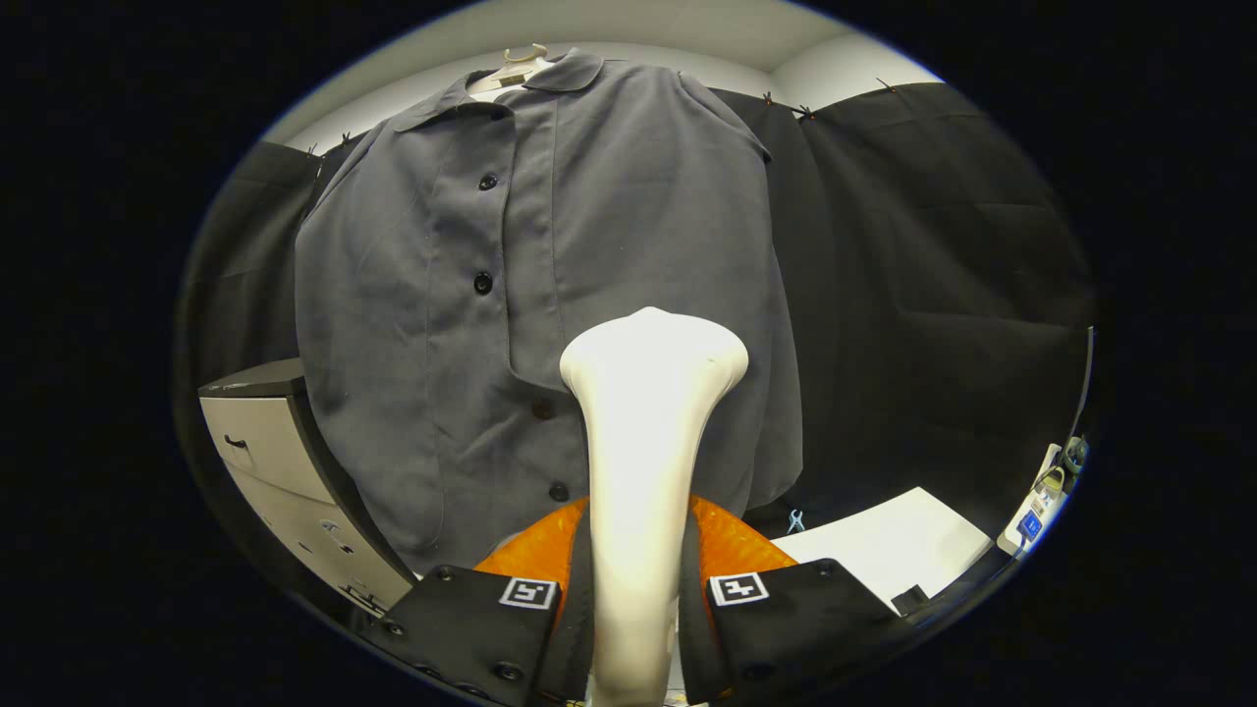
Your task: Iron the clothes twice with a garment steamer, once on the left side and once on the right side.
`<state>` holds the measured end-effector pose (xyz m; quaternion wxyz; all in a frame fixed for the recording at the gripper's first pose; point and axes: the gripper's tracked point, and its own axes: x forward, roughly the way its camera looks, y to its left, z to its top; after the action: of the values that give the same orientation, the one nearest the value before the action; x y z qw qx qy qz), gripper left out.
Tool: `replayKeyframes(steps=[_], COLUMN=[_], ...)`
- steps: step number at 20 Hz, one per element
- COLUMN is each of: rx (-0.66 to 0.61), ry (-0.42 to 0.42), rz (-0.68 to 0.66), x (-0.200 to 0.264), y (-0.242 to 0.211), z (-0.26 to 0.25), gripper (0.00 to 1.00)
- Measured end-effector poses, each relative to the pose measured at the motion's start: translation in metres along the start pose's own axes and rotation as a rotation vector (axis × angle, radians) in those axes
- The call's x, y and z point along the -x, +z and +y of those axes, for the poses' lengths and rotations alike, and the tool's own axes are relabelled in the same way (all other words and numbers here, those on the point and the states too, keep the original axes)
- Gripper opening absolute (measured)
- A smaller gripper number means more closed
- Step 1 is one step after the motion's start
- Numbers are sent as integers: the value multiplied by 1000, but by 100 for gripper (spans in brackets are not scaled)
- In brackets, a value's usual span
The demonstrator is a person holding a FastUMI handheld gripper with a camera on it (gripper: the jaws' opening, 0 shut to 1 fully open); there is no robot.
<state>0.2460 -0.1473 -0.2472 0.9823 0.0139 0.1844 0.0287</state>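
Gripper view: steamer [643,442] clamped between jaws, shirt [550,295] beyond.

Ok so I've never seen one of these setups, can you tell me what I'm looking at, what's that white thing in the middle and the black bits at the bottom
This picture comes from a fisheye camera riding on a hand-held tool with two fingers, a pair of tongs that a person carries. The camera looks forward along those fingers, so the black blocks at the bottom, each with a small square marker, are the fingers themselves.

The white thing between them is a garment steamer: both fingers press on its handle, and its wider head points at the clothing. Just beyond it hangs a grey button-up shirt on a hanger, against the booth's black cloth wall.

Beside the shirt stands a pale drawer cabinet. On the other side there is a white surface with a small device at its far end, too small to identify.
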Motion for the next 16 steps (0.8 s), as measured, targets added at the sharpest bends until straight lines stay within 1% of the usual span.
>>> replayKeyframes(steps=[7,11,16], rx=[-4,21,30], ry=[-1,8,36], rz=[2,-40,-107], x=[8,25,58], y=[1,19,53], z=[2,10,29], gripper=[43,43,43])
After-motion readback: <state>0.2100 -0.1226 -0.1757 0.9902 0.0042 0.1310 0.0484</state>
